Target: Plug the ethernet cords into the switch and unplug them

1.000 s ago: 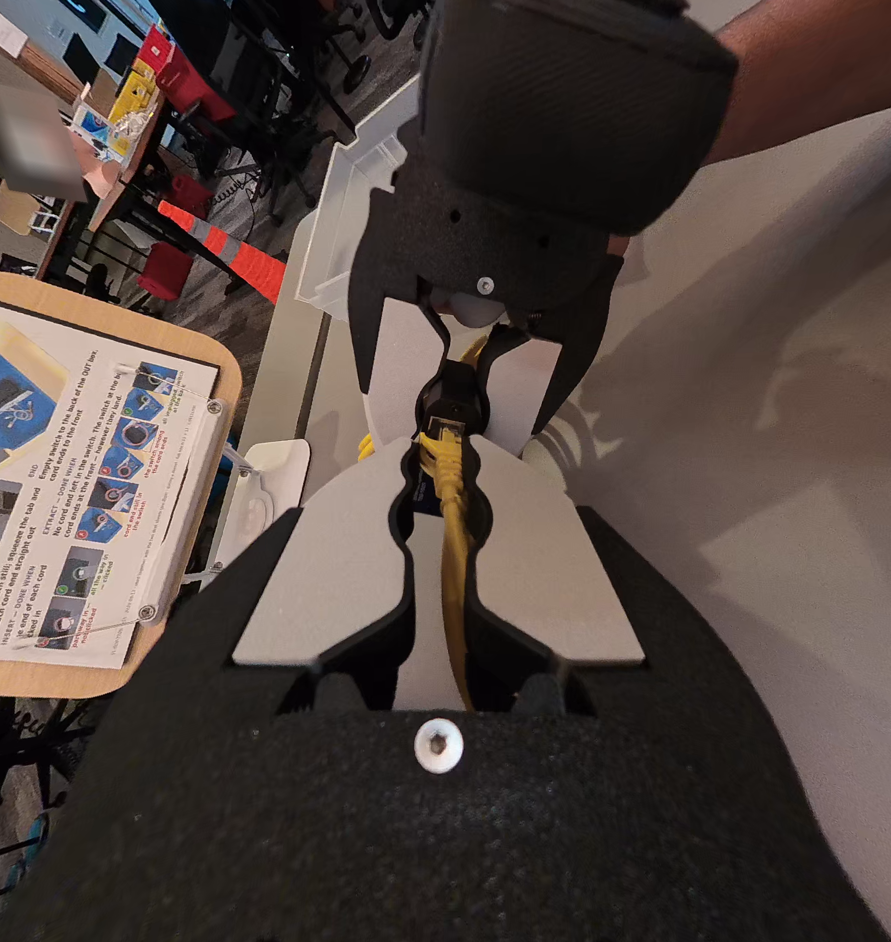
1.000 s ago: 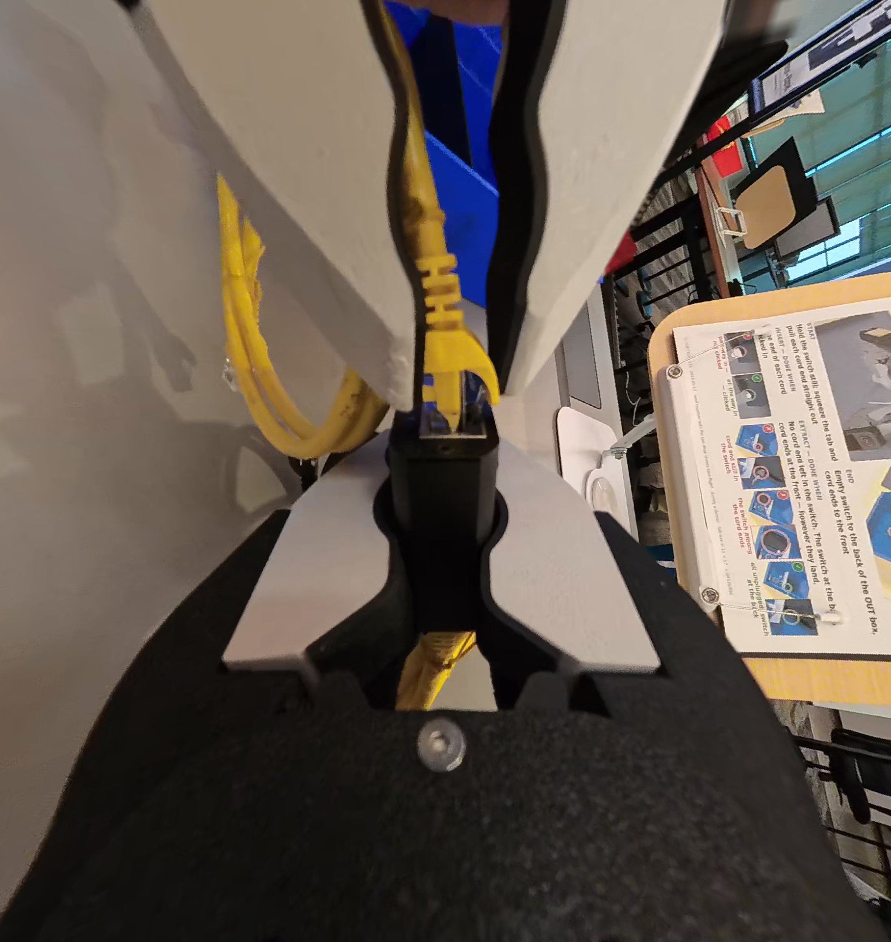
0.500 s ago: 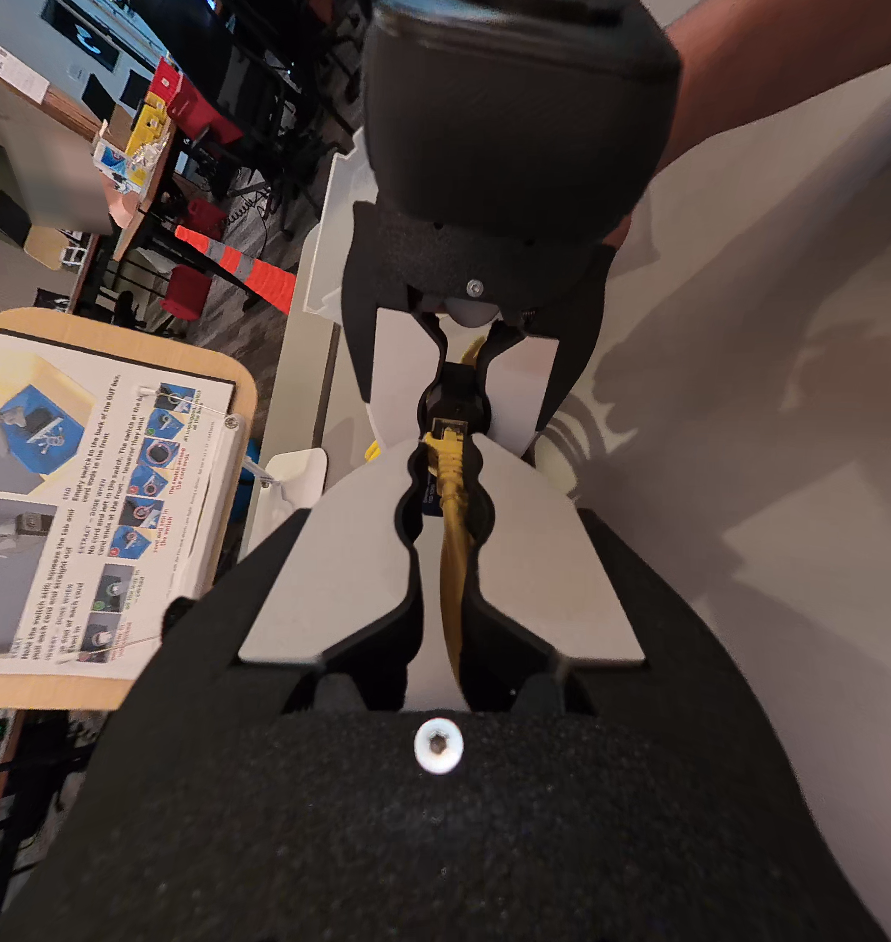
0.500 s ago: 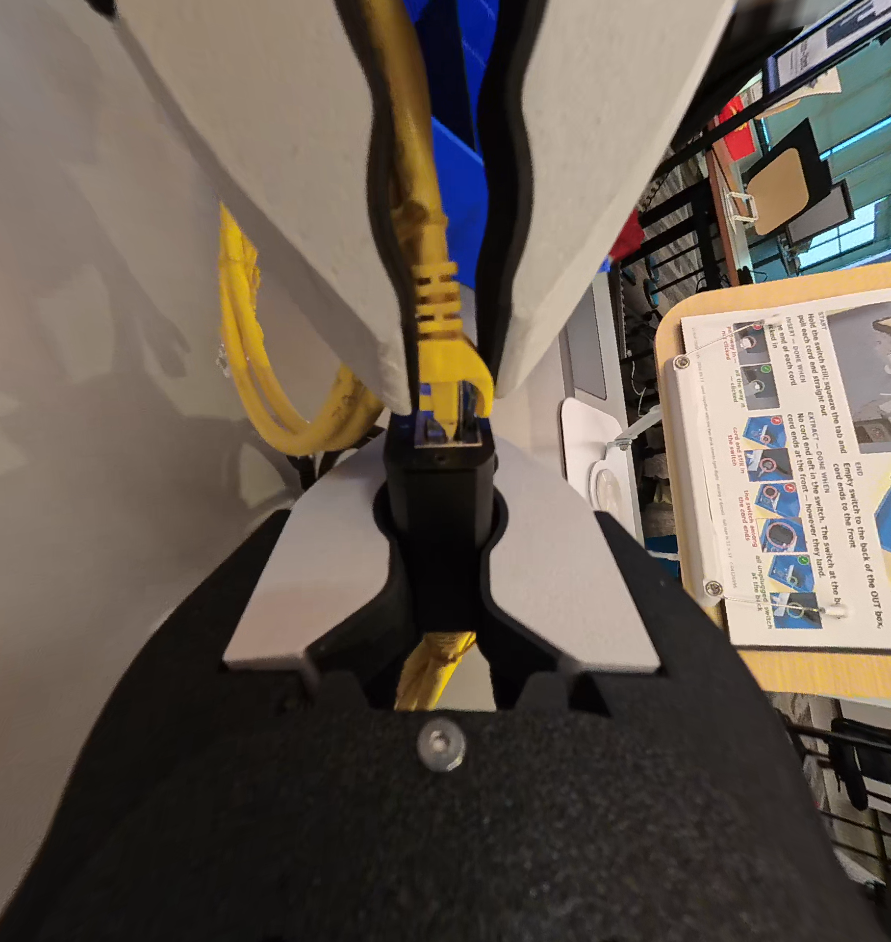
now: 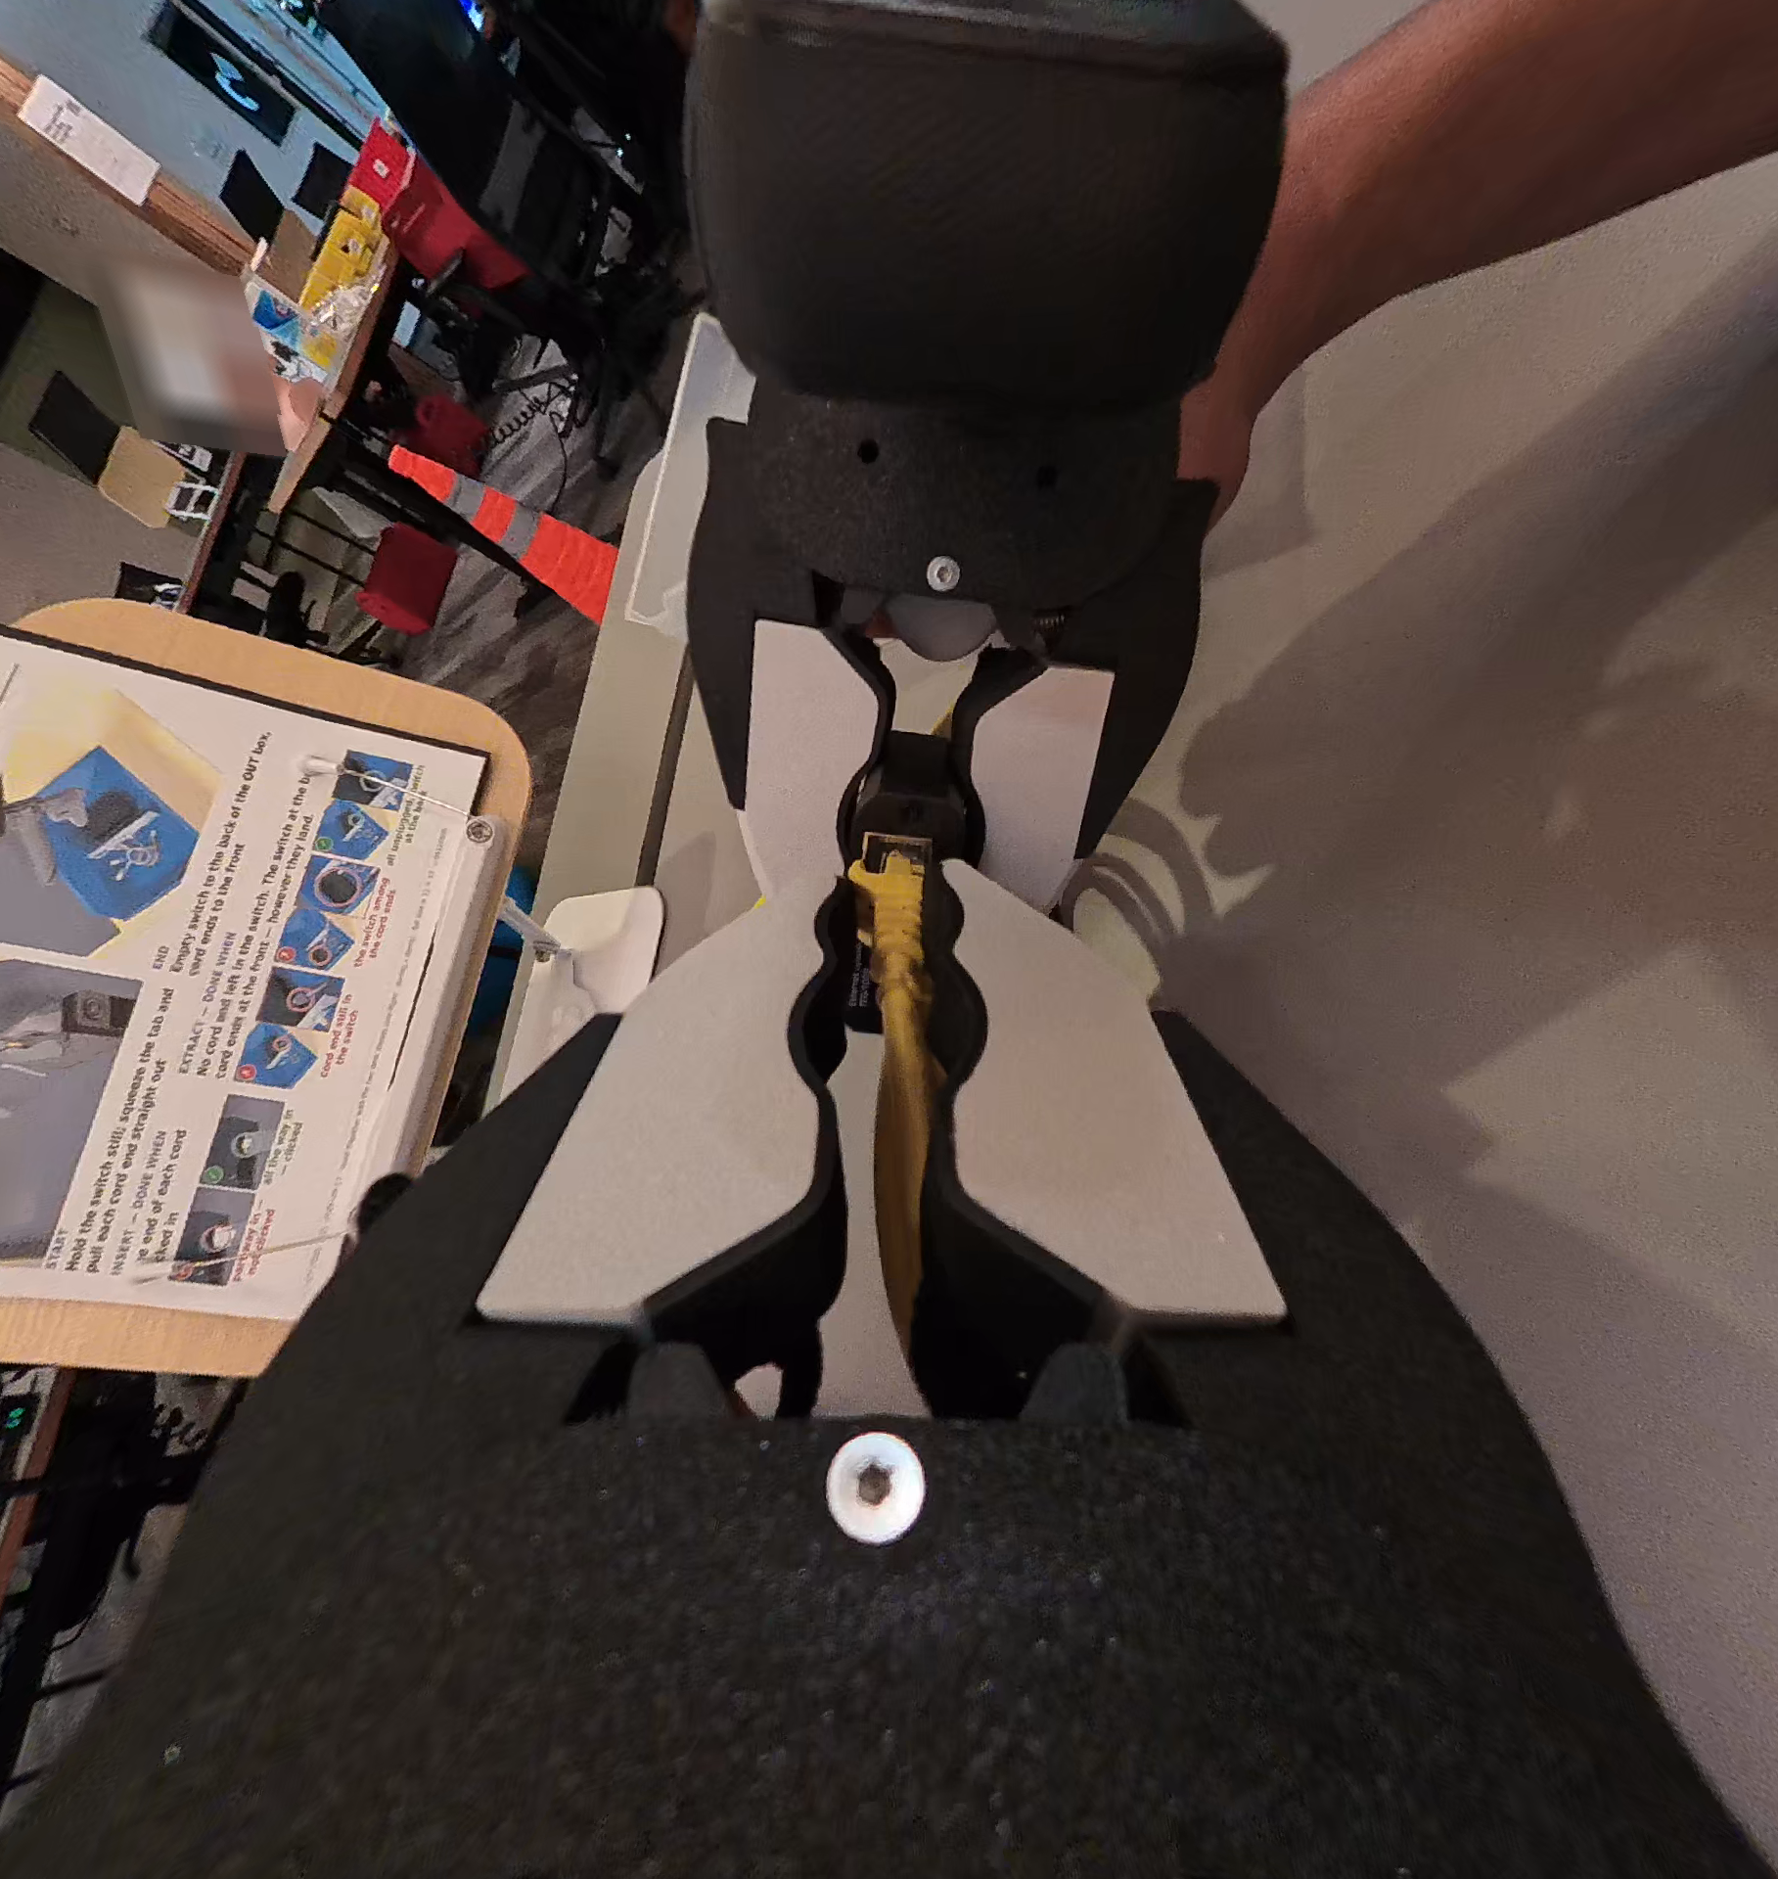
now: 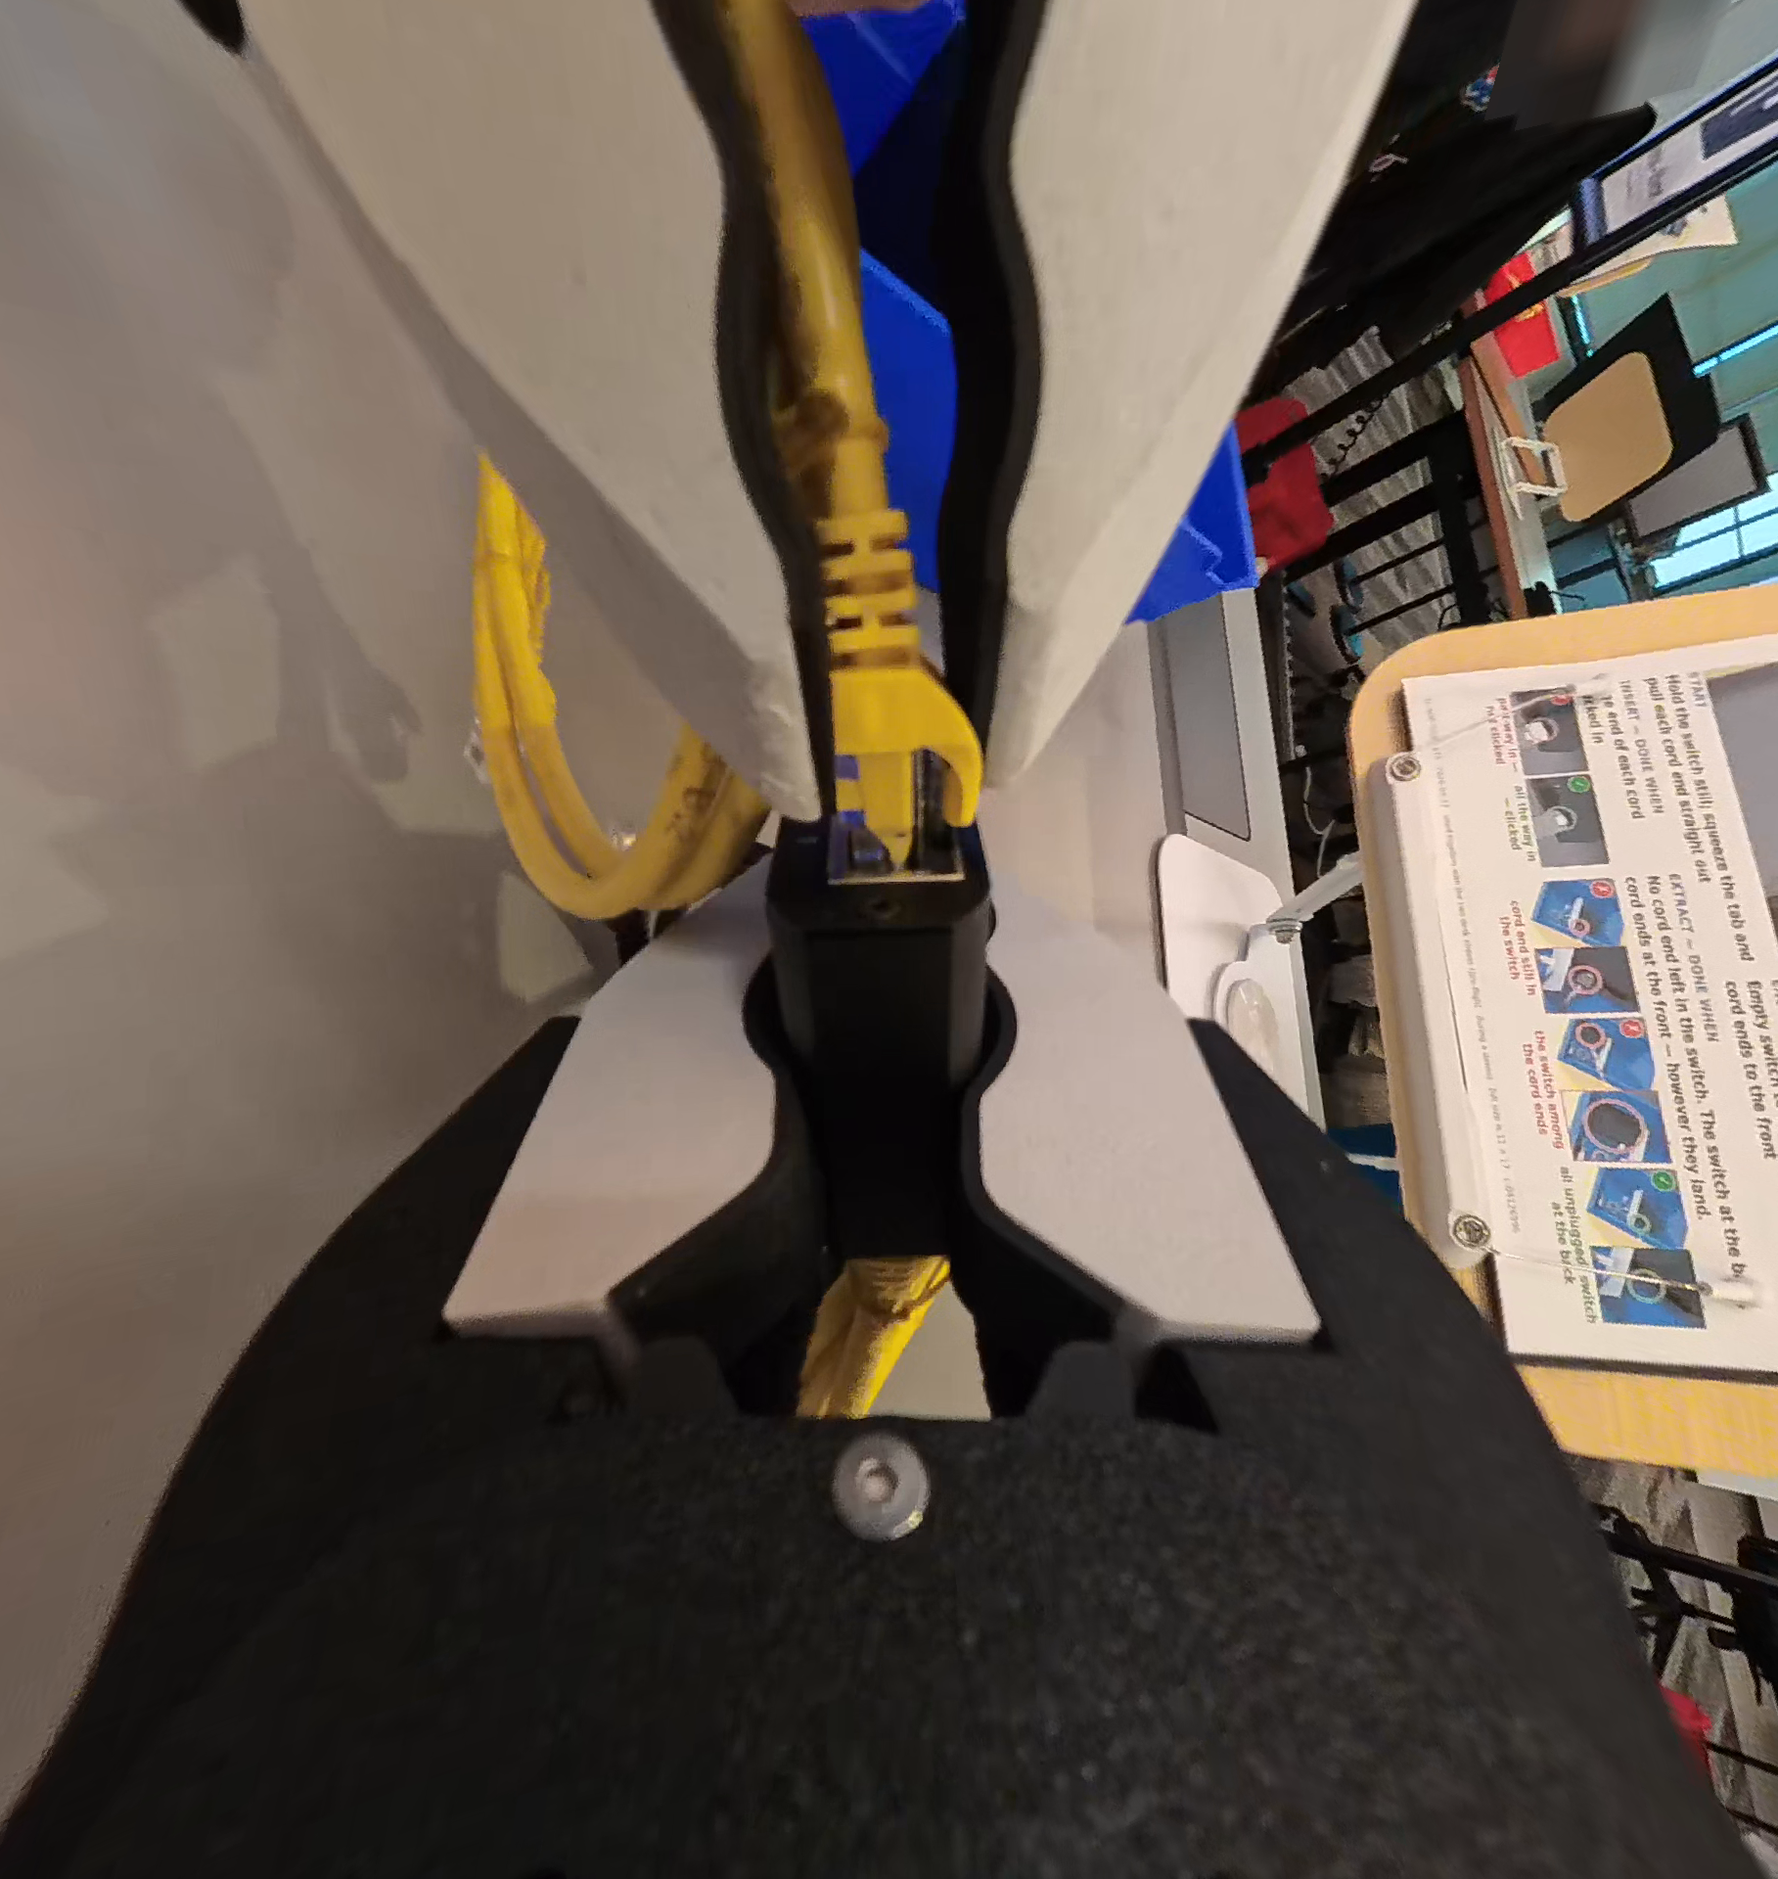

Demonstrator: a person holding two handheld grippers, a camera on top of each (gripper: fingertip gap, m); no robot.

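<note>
At the switch (image 6: pixel 879 1002), the plug (image 6: pixel 890 758) has moved closer in; the left hand-held gripper (image 5: pixel 890 915) squeezes the cord (image 5: pixel 900 1068), the right (image 6: pixel 879 1017) squeezes the switch.

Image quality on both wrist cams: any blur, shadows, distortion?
Left wrist view: yellow cord slightly soft between the tongs, hard shadows on the grey table, fisheye bending at the edges. Right wrist view: switch and plug fairly sharp, the near pads blurred.

My left hand-held gripper (image 5: pixel 890 915) points up the frame, pads pinched on the yellow cord's plug (image 5: pixel 895 905). My right hand-held gripper (image 6: pixel 879 1007) faces it, clamped on the black switch (image 6: pixel 879 976); forearm (image 5: pixel 1474 163) probably mine, upper right.
</note>
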